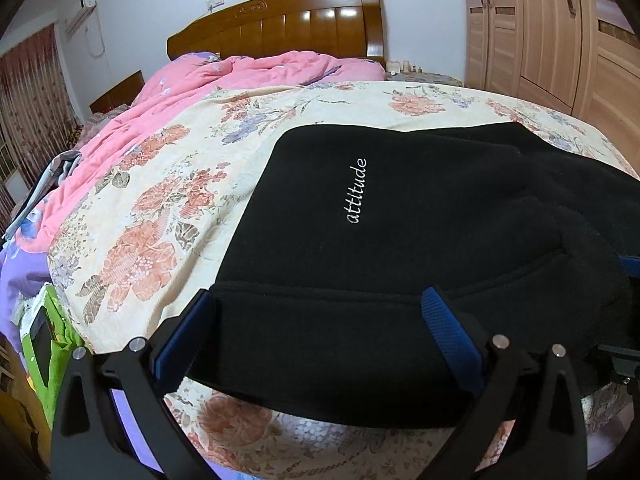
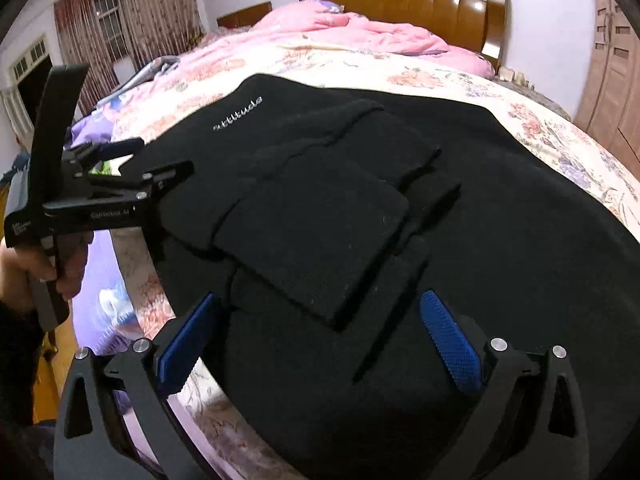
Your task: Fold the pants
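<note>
The black pants, folded into layers and lettered "attitude", lie on the floral bedspread at the bed's near edge, waistband overhanging slightly. The left gripper and right gripper both have their blue-padded fingers spread apart over the near hem, clamping nothing. A pink quilt is heaped near the wooden headboard.

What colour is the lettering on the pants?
White, spelling "attitude", on the black pants. The lettering reads clearest in the left wrist view.
</note>
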`<state>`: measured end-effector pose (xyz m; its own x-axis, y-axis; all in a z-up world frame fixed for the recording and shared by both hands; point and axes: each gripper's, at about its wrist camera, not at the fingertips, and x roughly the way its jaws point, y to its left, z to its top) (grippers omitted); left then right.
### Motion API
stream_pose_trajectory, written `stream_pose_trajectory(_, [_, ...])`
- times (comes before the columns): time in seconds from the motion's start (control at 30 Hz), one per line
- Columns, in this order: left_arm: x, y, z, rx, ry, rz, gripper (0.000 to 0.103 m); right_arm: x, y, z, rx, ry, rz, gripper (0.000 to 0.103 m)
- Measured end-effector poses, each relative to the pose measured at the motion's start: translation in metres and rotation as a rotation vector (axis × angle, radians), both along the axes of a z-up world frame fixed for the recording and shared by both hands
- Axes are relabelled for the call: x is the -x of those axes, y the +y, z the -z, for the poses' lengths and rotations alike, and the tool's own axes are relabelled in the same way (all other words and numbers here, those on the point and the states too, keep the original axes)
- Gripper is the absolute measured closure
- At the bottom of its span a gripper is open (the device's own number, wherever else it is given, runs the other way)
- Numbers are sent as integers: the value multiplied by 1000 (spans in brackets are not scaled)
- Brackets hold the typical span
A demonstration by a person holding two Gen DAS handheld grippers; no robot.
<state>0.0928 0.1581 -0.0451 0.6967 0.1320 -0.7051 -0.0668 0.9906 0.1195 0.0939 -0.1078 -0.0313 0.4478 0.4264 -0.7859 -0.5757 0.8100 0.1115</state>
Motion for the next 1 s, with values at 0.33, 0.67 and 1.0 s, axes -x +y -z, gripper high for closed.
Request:
stream_pose_trajectory(0.33, [-2,-1,2,-6,3,-15,1,18,-88,5,43,-38,171,4])
stream_pose_trajectory(0.67, [-11,-89,-88,37,-95,139,3,11,-153,-30,-4,-85,388,5])
stream_pose_trajectory(1.0, [-164,-263,-24,45,293,433,3,-39,-184,-4,95,14,480,4])
